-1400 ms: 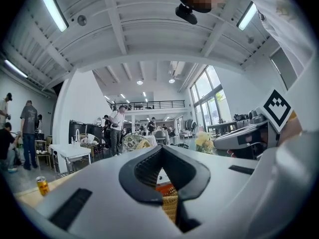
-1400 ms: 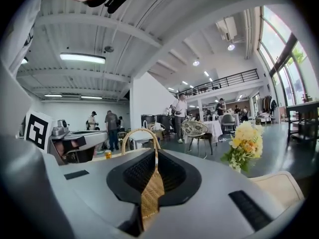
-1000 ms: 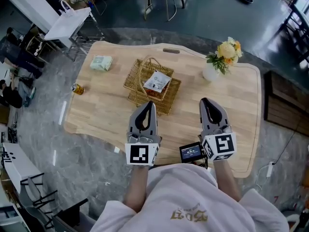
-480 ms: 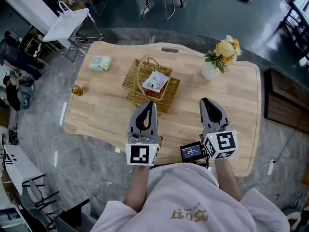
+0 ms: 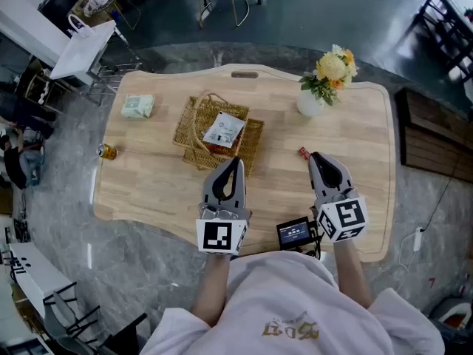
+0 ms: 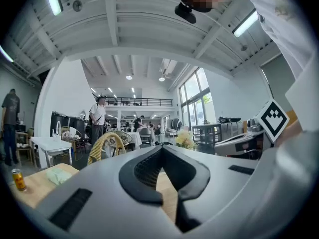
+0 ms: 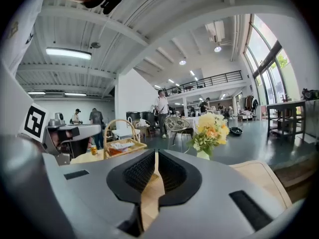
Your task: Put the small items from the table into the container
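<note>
Tongs pressed together and empty, my left tongs (image 5: 234,163) and right tongs (image 5: 318,157) hover over the near side of the bench (image 5: 148,180). A small red item (image 5: 303,152) lies just beside the right tips; I should spread them first, pinch it, then carry it left to the basket (image 5: 253,135).

The table (image 5: 148,180) is pale, smooth wood with a low sheen. The basket (image 5: 255,145) is rough woven wicker, and the packet (image 5: 224,130) in it looks like glossy film, though it is too small to be sure. The can (image 5: 107,151) is shiny metal. The left gripper (image 5: 235,159) and right gripper (image 5: 315,156) have matt grey plastic shells and black ribbed pads (image 7: 134,176).
</note>
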Demonstrator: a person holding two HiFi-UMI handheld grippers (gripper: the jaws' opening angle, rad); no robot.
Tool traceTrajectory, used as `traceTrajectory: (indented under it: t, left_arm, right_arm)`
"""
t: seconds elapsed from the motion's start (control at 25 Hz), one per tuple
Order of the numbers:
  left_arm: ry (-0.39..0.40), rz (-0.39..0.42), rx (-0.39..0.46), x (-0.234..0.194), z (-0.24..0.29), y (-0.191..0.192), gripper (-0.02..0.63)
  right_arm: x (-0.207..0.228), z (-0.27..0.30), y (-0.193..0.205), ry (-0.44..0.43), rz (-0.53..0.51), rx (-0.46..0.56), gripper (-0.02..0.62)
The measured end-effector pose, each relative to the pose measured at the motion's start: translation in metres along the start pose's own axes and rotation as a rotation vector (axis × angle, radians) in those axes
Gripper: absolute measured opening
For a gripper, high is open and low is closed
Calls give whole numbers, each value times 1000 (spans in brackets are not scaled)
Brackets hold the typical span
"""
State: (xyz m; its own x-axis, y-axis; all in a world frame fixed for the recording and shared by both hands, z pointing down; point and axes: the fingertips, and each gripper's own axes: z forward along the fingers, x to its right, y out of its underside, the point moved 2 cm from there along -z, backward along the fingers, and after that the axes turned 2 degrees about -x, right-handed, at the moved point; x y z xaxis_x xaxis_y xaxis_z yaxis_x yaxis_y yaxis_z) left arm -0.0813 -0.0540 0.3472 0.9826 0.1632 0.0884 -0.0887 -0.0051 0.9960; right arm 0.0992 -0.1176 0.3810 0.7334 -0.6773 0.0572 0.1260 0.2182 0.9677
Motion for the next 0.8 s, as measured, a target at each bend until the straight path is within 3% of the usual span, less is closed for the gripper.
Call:
traceTrajectory:
  t: [0.16,0.4,0.64,0.8]
  left_arm:
    - [72,-46,-79,19,15,9,-6]
    - [153,-67,-124,35,34,29,-6]
    - [174,-126,-207,44,46,72,-6]
    - [216,-85,-208,50,56,107,-6]
  right_arm:
    - [19,-1,30,46,15,-83,35]
    - [40,7,80,87,-7,-223,35]
    - [54,22,133,67,20,-369,37]
    - [67,28,166,85,35,-440,37]
